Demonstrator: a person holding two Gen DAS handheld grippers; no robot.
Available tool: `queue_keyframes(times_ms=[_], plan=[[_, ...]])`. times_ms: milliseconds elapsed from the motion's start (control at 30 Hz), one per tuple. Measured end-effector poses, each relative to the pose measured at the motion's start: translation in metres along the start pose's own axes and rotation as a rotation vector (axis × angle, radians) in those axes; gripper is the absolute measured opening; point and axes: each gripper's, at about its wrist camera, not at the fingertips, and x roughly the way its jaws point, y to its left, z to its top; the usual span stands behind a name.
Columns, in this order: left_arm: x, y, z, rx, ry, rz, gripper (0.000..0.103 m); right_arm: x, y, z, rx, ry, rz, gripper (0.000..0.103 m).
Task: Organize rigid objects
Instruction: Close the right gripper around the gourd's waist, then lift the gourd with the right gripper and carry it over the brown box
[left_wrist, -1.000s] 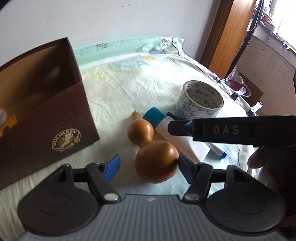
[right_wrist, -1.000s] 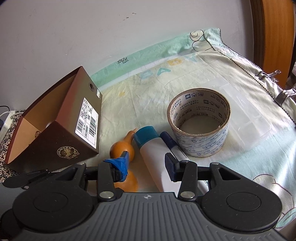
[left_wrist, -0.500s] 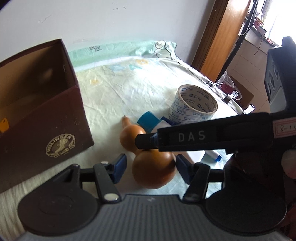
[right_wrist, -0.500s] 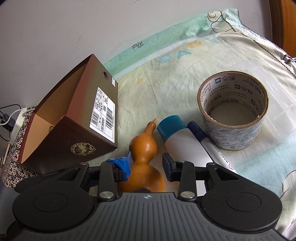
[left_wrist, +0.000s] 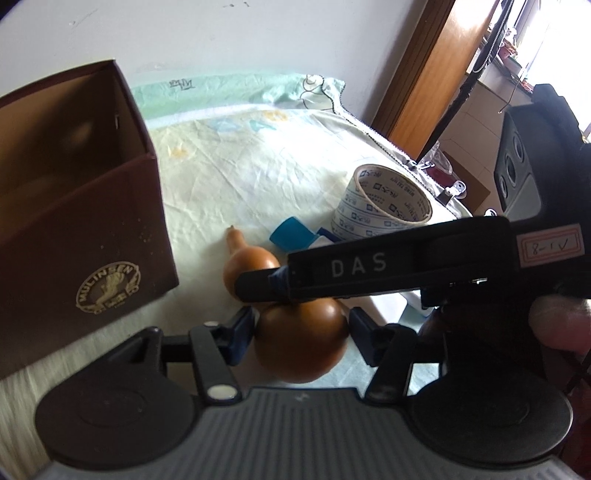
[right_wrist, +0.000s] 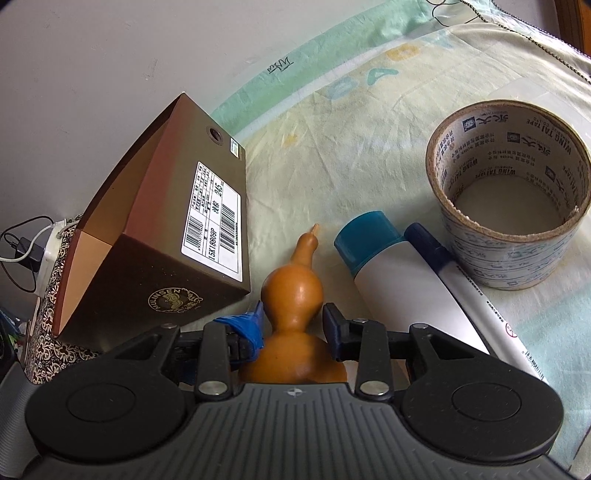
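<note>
Brown wooden bottle gourd (right_wrist: 295, 295) lies lower centre on sheet-covered surface (right_wrist: 351, 155). Both grippers closing: right gripper (right_wrist: 293, 325) fingers straddle its waist, left gripper (left_wrist: 301, 332) fingers flank bulb; contact unclear. Prob. two-point pickup for brown cardboard box (right_wrist: 147, 251), left.

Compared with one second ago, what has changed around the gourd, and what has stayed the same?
The right gripper has swung from the white bottle to the gourd; its closing jaws now flank the narrow waist. The left gripper is closing around the gourd's big bulb, with small gaps still showing. Nothing is lifted yet. The gourd, bottle, marker, tape roll and brown box lie where they were.
</note>
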Motion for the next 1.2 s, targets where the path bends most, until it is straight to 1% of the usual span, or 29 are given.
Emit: queue_keyframes(times_ms=[100,367,533,733,900,1067,1200], plan=[[-0.005,-0.005,-0.004,0.030,0.003,-0.003,0.057,-0.005,0.001,-0.005,0.001,0.000,-0.001,0.015],[-0.022,-0.024,-0.021,0.121,0.015,-0.025,0.055,-0.027,0.004,-0.024,0.018,0.014,0.012,0.014],[-0.040,-0.038,-0.020,0.177,-0.023,-0.028,0.055,-0.047,0.012,-0.025,0.011,-0.017,0.026,0.014],[-0.068,-0.041,-0.005,0.185,-0.100,-0.018,0.055,-0.065,0.034,-0.011,-0.045,-0.079,0.052,0.014],[-0.096,-0.030,0.008,0.158,-0.168,0.009,0.054,-0.072,0.068,0.009,-0.145,-0.112,0.086,0.014],[-0.124,-0.009,0.031,0.141,-0.234,0.058,0.054,-0.069,0.106,0.032,-0.240,-0.139,0.143,0.014],[-0.142,0.017,0.054,0.139,-0.261,0.107,0.054,-0.057,0.138,0.057,-0.287,-0.142,0.193,0.014]])
